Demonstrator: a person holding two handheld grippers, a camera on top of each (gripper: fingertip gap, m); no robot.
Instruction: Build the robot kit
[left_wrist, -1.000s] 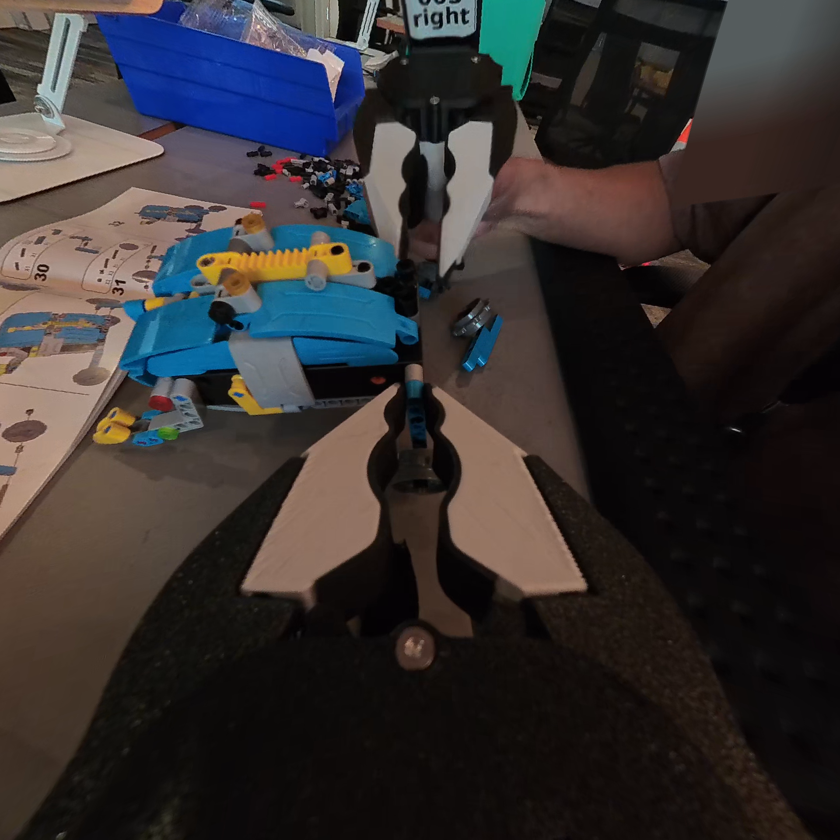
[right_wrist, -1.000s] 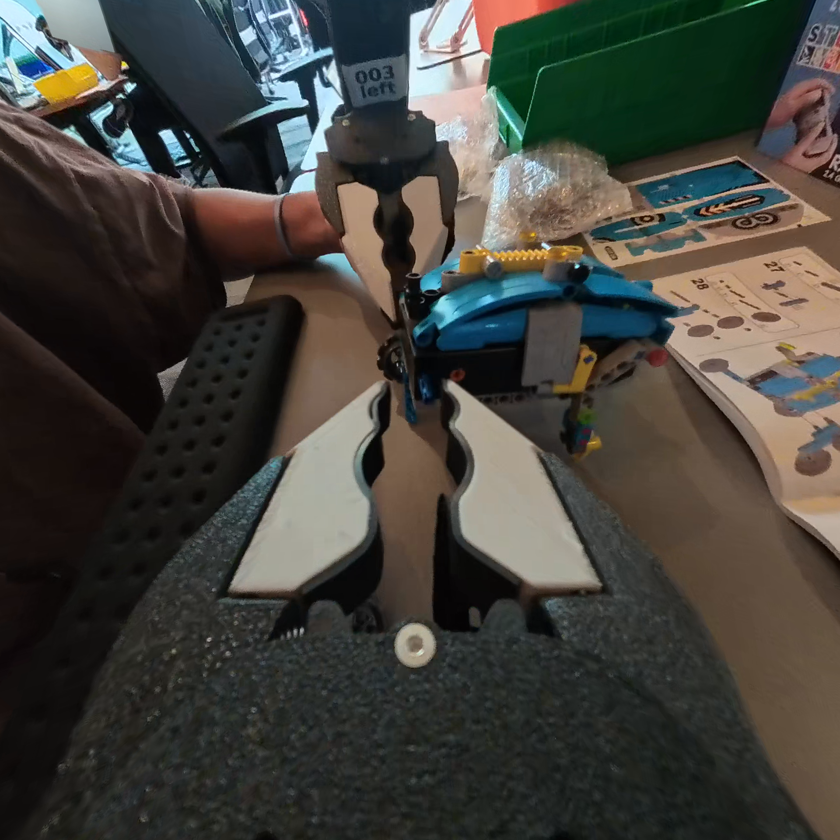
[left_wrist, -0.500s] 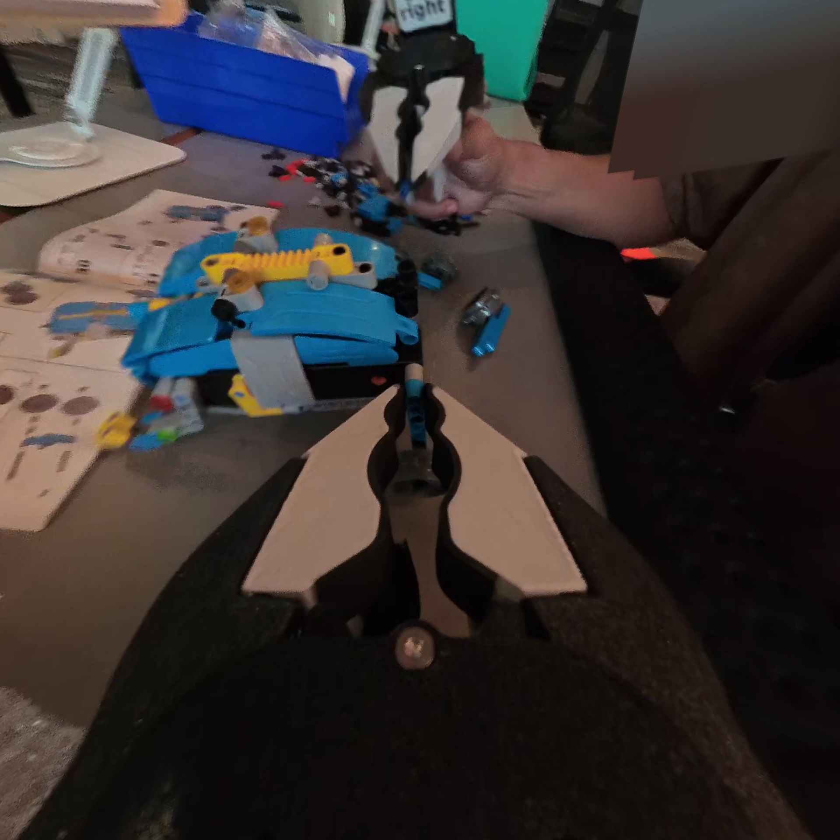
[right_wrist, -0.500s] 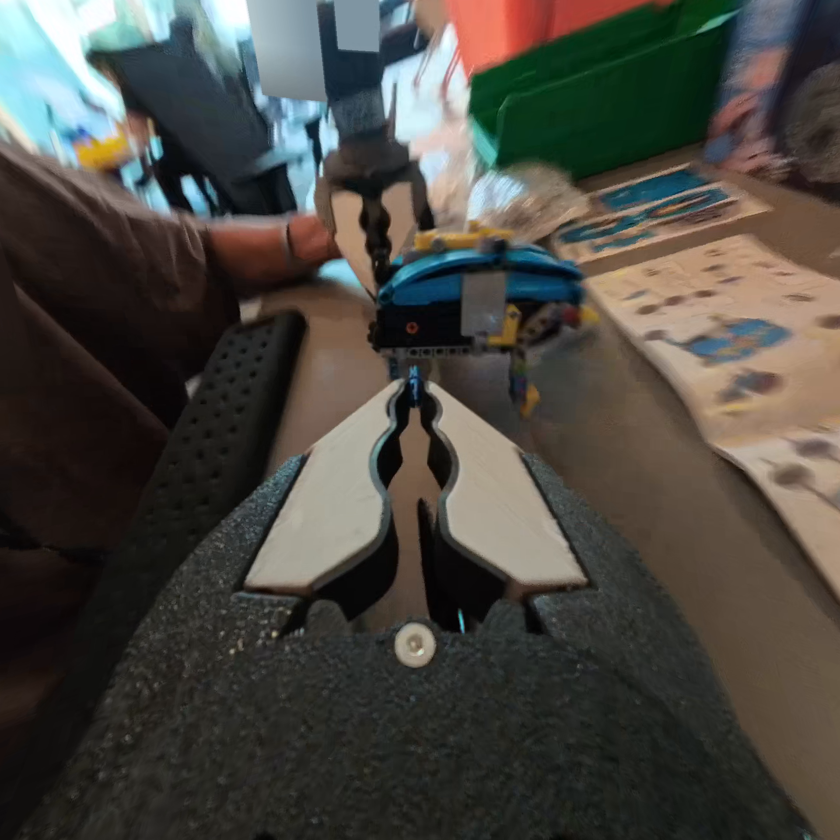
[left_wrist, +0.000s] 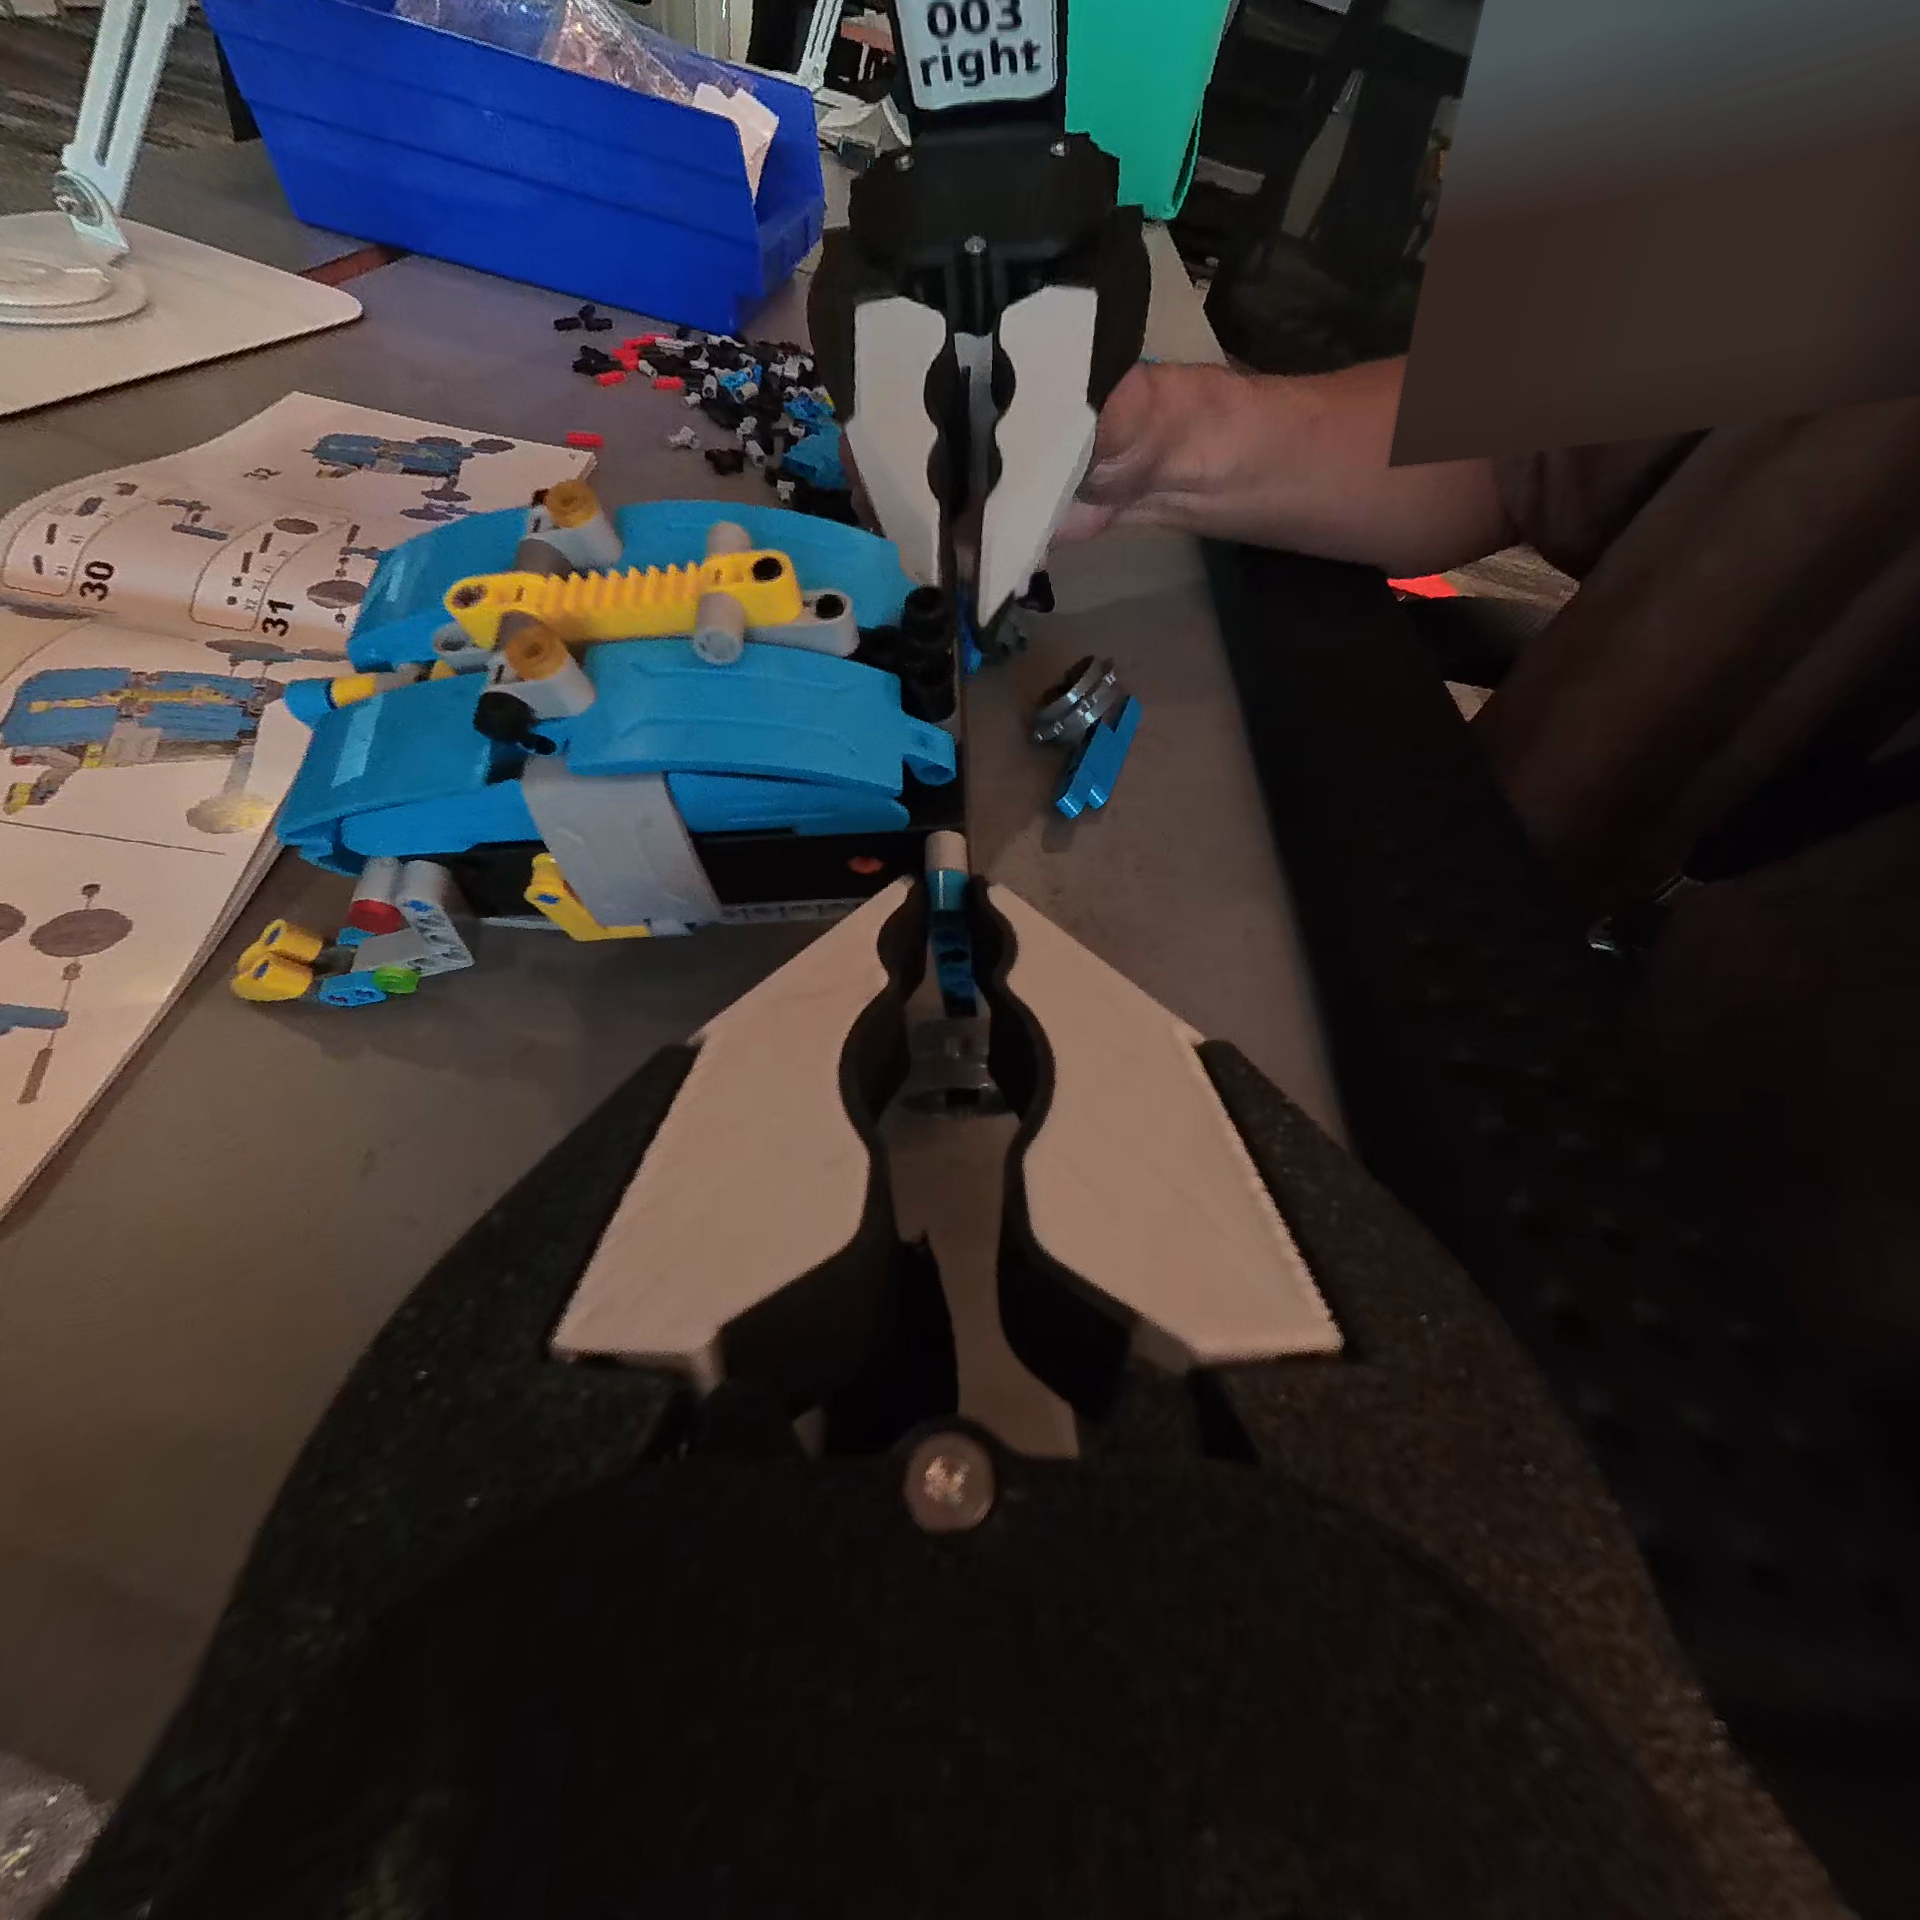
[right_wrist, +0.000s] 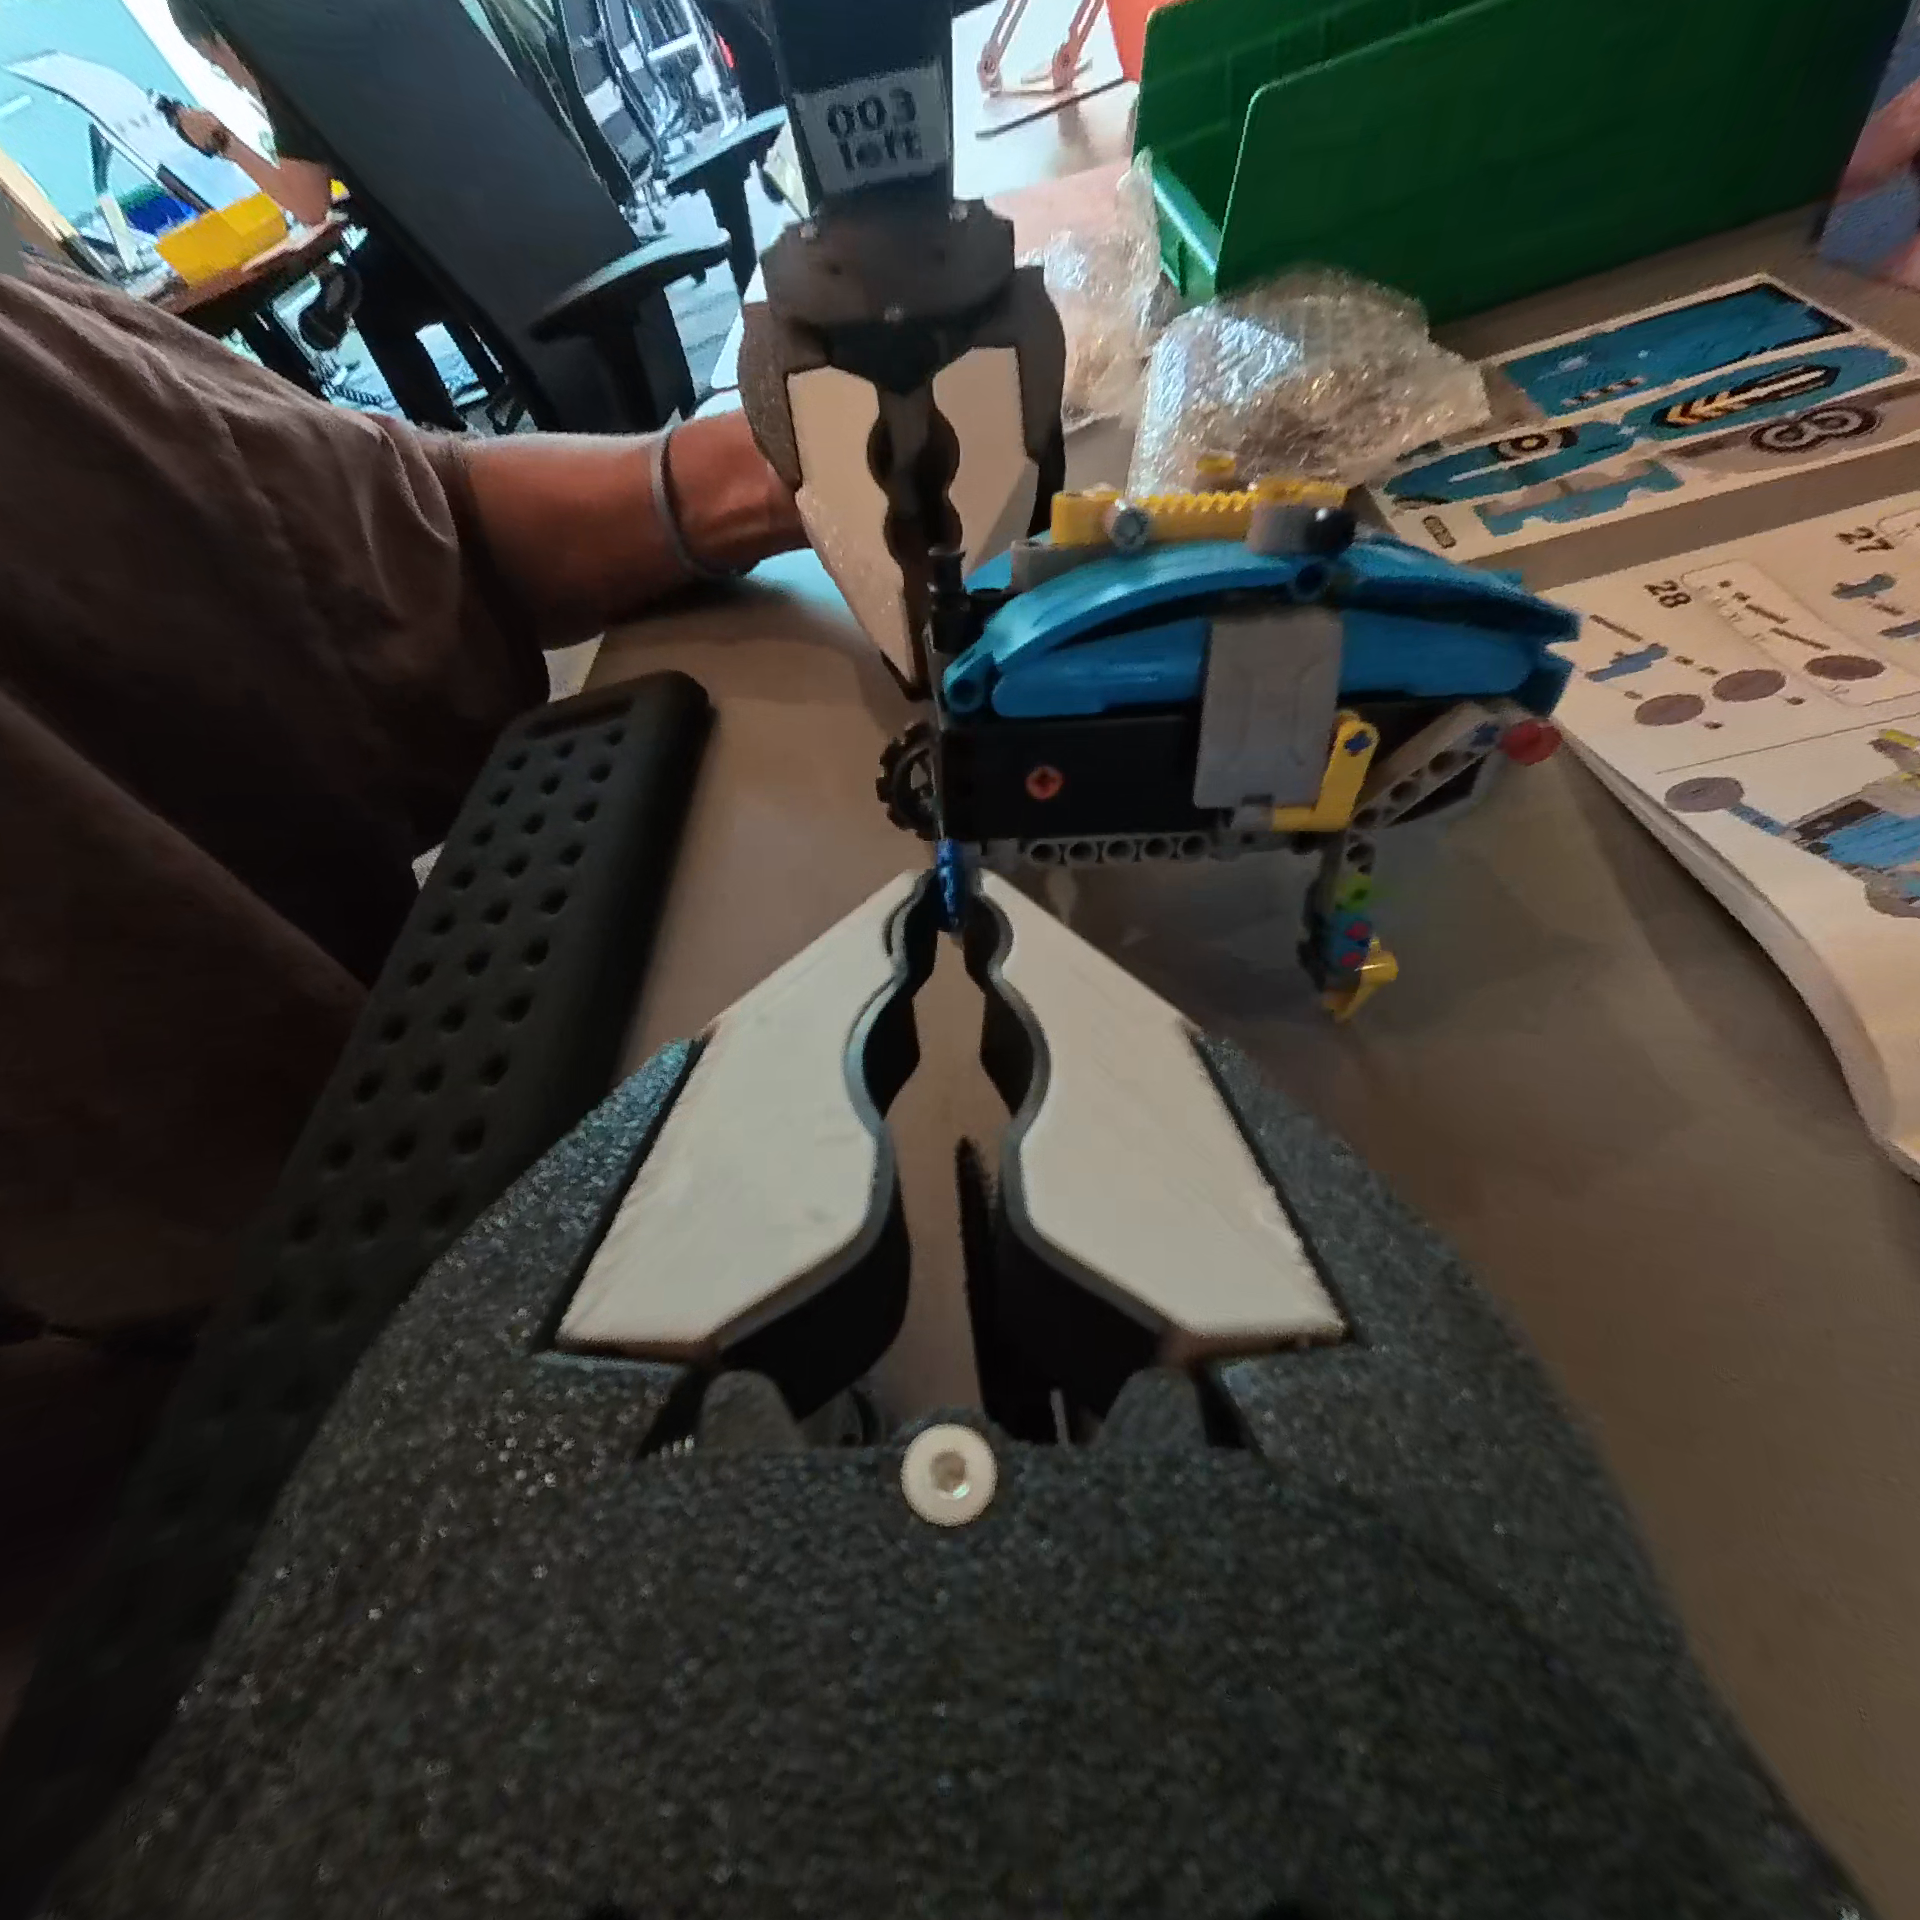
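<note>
A blue brick model (left_wrist: 644, 717) with a yellow toothed rack on top lies on the grey table (left_wrist: 312, 1195). My left gripper (left_wrist: 948, 894) is shut on a small blue beam with a grey pin and dark bush (left_wrist: 951, 966), held against the model's near right corner. My right gripper (left_wrist: 961, 592) faces it from the far side. In the right wrist view my right gripper (right_wrist: 951, 896) is shut on a small blue pin (right_wrist: 949, 883), just in front of the model's (right_wrist: 1247, 675) left end. The left gripper (right_wrist: 925, 634) stands behind that end.
A wheel hub and blue piece (left_wrist: 1086, 727) lie right of the model. Loose small pieces (left_wrist: 717, 384), a blue bin (left_wrist: 520, 177) and a booklet (left_wrist: 135, 644) lie around. A green bin (right_wrist: 1507, 135), plastic bags (right_wrist: 1278, 384) and a black perforated pad (right_wrist: 499, 935) show too. There is about 7 cm between the tips of the two grippers.
My right gripper was open at the model's end, pulled back toward the loose pieces, shut on the blue pin and has come back. The left gripper kept its hold.
</note>
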